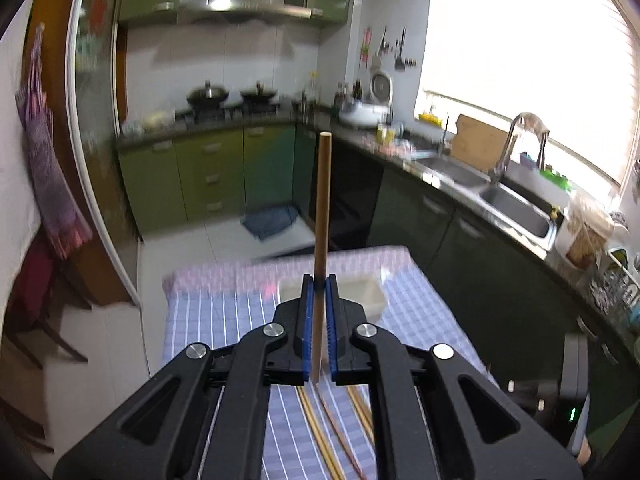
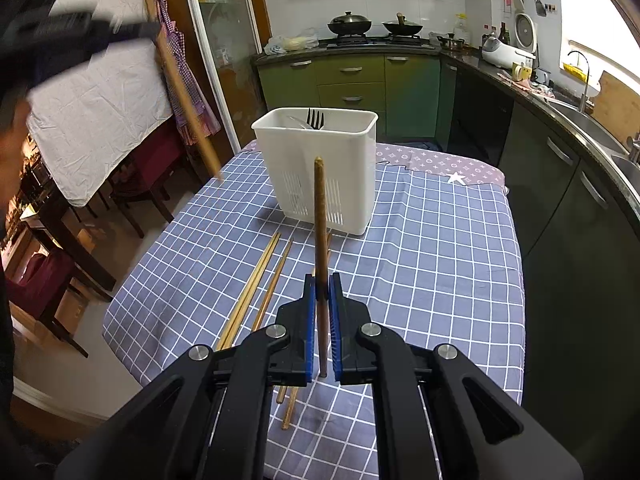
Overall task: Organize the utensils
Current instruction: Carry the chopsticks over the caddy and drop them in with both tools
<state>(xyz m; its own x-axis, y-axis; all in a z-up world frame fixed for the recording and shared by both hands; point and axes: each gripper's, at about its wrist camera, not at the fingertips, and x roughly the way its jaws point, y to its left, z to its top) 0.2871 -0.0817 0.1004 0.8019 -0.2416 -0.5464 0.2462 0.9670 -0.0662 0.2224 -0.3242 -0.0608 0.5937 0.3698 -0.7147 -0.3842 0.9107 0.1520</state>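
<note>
My left gripper: black jointed arms, blue ribbed pads, jaws closed narrow on one pale chopstick, a straight round wooden stick with a blunt flat tip, standing out past the pads. It is tilted gently downward, lifted above the table; the right wrist view shows it blurred, high and left of the caddy, the stick slanting down toward the table's left edge.

My right gripper: same build, jaws clamped on one dark chopstick, browner, rough-grained, rounded at the end. It is pitched steeply down, the stick's tip pointing at the caddy's front wall.

Caddy: white plastic, rectangular, slotted drain holes low on the front, upright at the far middle of the table. A black fork shows its tines above the rim.

Loose chopsticks: several pale and reddish sticks lying flat, near side of the caddy, running under my right gripper.

Tablecloth: blue-grey, white grid, patterned lilac band behind the caddy.
</note>
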